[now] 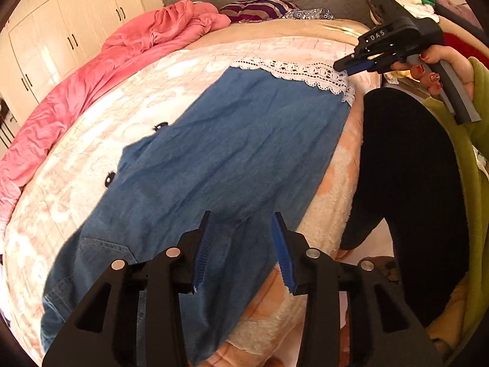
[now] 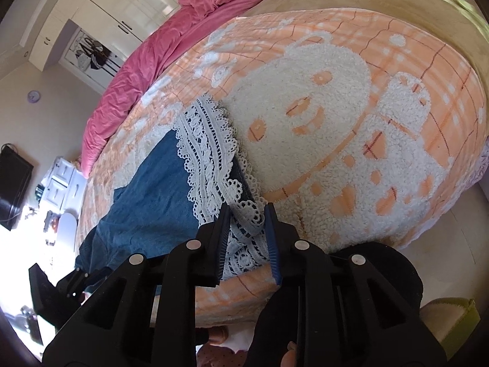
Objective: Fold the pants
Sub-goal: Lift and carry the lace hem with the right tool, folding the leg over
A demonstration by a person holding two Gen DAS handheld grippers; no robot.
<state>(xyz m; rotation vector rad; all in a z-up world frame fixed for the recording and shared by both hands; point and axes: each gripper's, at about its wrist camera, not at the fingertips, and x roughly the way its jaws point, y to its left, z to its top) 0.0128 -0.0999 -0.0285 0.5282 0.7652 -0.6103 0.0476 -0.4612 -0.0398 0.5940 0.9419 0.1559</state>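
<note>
Over blanket (image 2: 336, 128), pants (image 1: 232, 153), right tool (image 2: 246, 214) astride lace hem (image 2: 211, 153)

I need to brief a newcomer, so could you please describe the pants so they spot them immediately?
On the bed, over the peach-and-white fleece blanket, lie the blue denim pants, spread flat. Unlike the crumpled pink quilt beside them, they end in a white lace hem.

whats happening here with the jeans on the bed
A person with a gripper in each hand is folding denim pants spread flat on a blanket. The right gripper is at the lace hem, jaws open around the lace, not yet closed. The left gripper hovers open over the waist end. No fold is made yet.
</note>
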